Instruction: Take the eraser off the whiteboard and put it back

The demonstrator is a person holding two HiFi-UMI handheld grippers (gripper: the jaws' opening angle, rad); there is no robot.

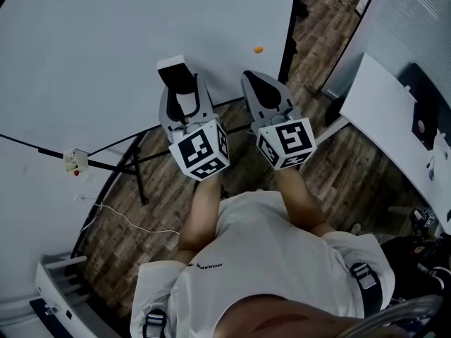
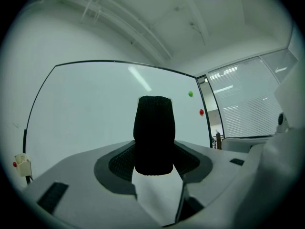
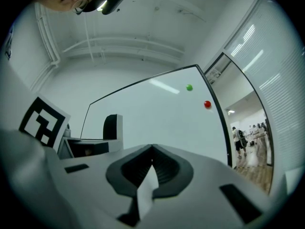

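Firstly, the left gripper [image 2: 153,150]: its jaws stand wide and are closed on the eraser [image 2: 153,123]. The black felt block stands upright between the ribbed pads [image 2: 119,162] and rises above their tips. A thin white backing shows along its top. The head view places the eraser in front of the whiteboard [image 1: 106,48], toward the board's lower right corner. Whether the felt touches the board cannot be told.

Next, the right gripper [image 3: 151,152]: its jaws are brought together at the tips with nothing between them. It is held just beside the left gripper, on its right, at a like height. It points at the same board.

Each gripper bears a marker cube at its rear, the left cube [image 1: 201,150] and the right cube [image 1: 287,143]. A bare forearm runs back from each to a white shirt [image 1: 268,259].

On the whiteboard:
- A green magnet [image 3: 189,87] and a red magnet [image 3: 207,104] sit near the right edge, the green one higher.
- A small white box with a red dot [image 1: 75,160] sits at the lower edge, toward the left corner.

Below the board are black stand legs [image 1: 137,167] on a wooden floor [image 1: 317,167].

A white table [image 1: 380,111] stands past the board's right edge, well apart from it.
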